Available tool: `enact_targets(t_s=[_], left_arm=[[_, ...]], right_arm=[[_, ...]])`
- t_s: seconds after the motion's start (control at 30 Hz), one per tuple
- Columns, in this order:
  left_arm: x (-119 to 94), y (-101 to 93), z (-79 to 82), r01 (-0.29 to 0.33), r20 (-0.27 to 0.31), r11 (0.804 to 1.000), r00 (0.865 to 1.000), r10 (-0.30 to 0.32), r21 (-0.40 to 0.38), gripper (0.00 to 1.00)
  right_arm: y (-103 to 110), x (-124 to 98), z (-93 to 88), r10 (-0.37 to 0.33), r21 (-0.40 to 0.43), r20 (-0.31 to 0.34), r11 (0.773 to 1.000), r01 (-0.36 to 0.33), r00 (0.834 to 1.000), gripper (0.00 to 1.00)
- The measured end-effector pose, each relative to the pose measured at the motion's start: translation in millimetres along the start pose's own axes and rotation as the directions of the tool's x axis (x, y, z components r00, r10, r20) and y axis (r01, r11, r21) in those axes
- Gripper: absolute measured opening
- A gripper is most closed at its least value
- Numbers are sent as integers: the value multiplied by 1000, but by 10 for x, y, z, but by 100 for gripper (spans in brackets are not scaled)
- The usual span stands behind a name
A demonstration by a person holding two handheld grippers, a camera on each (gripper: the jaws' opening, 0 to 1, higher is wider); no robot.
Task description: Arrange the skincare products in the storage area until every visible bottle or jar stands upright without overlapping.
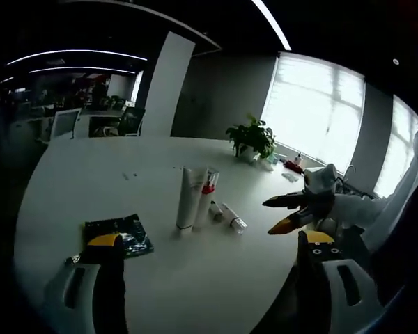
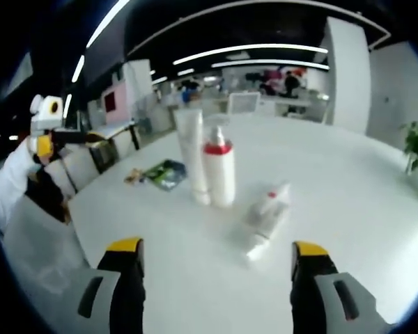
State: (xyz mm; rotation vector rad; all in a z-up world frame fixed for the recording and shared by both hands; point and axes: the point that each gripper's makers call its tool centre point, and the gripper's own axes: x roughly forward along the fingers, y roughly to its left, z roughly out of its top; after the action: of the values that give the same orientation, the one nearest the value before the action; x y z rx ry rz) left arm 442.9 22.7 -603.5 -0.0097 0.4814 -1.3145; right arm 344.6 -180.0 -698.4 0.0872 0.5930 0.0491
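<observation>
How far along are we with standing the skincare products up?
Done: the tall white tube and red-collared bottle stand upright, side by side. In hand: nothing; the right gripper is open before the two lying bottles, the left gripper open too. Left: standing those two up.

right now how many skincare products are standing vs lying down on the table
standing: 2, the white tube and the red-collared bottle
lying down: 2, the small bottles beside them, also seen as a pair in the left gripper view
total: 4
</observation>
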Motion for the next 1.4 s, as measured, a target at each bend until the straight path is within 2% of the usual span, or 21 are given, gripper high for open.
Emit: enact_targets(t_s=[0.13, 0.43, 0.63, 0.8, 1.0, 1.27, 1.4], left_arm=[[24, 5, -40, -12, -14, 1000, 1000, 12, -5, 99], [28, -2, -22, -36, 5, 999, 999, 36, -14, 99], [38, -42, -77, -49, -1, 999, 999, 49, -22, 99], [26, -29, -83, -70, 8, 997, 998, 70, -25, 99], [44, -35, -110, -82, 4, 996, 997, 82, -26, 99], [38, -52, -104, -102, 8, 994, 995, 102, -31, 99], [17, -39, -109, -112, 7, 993, 994, 112, -33, 99]], right_arm=[[-46, 72, -30, 3, -7, -11, 1000, -3, 1000, 84], [-124, 266, -84, -2, -8, -18, 1000, 2, 1000, 80], [-182, 385, -209, -11, -14, -37, 1000, 10, 999, 74], [-304, 457, -286, -42, 17, -34, 999, 43, 999, 65], [-369, 559, -348, -68, 44, -28, 997, 69, 997, 58], [-363, 748, -431, -74, 28, -42, 997, 75, 996, 54], [-405, 807, -458, -87, 53, -33, 995, 89, 996, 53]])
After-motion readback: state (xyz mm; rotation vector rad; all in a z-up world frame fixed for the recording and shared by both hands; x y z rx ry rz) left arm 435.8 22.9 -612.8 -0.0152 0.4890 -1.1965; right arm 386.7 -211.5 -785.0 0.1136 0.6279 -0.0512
